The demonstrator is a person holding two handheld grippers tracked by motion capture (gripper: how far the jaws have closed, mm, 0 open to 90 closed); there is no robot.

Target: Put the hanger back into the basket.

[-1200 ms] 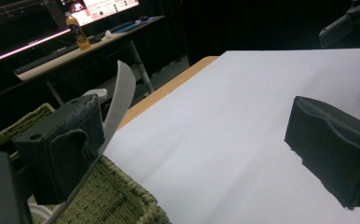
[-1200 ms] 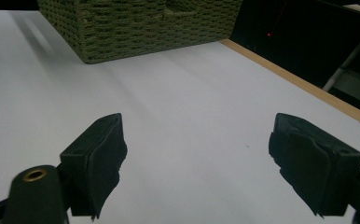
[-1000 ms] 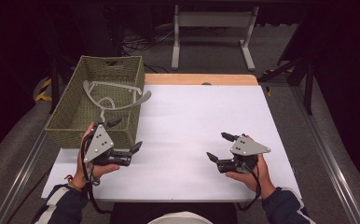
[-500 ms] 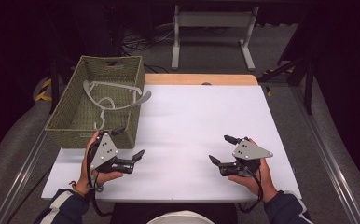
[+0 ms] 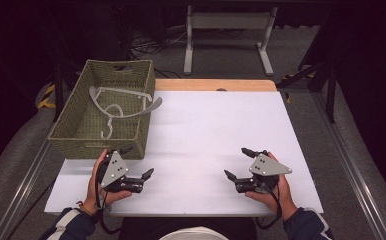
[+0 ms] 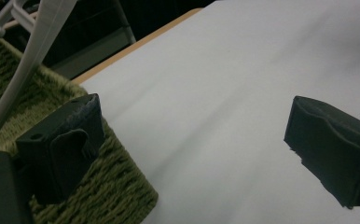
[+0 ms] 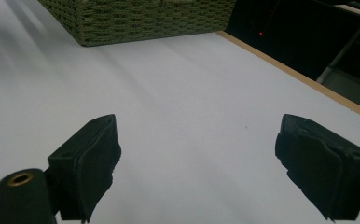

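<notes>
Big white table (image 5: 206, 135) with wood strip along far edge. Green woven basket (image 5: 81, 131) sits at table's far left corner. White hanger (image 5: 123, 100) lies in basket, one end poking over right rim. Left gripper (image 5: 138, 162) near front left, just in front of basket, jaws wide apart, holding nothing. Right gripper (image 5: 238, 164) near front right, well apart from basket, jaws wide apart too, nothing between them. One hand (image 5: 97, 182) holds each gripper.
</notes>
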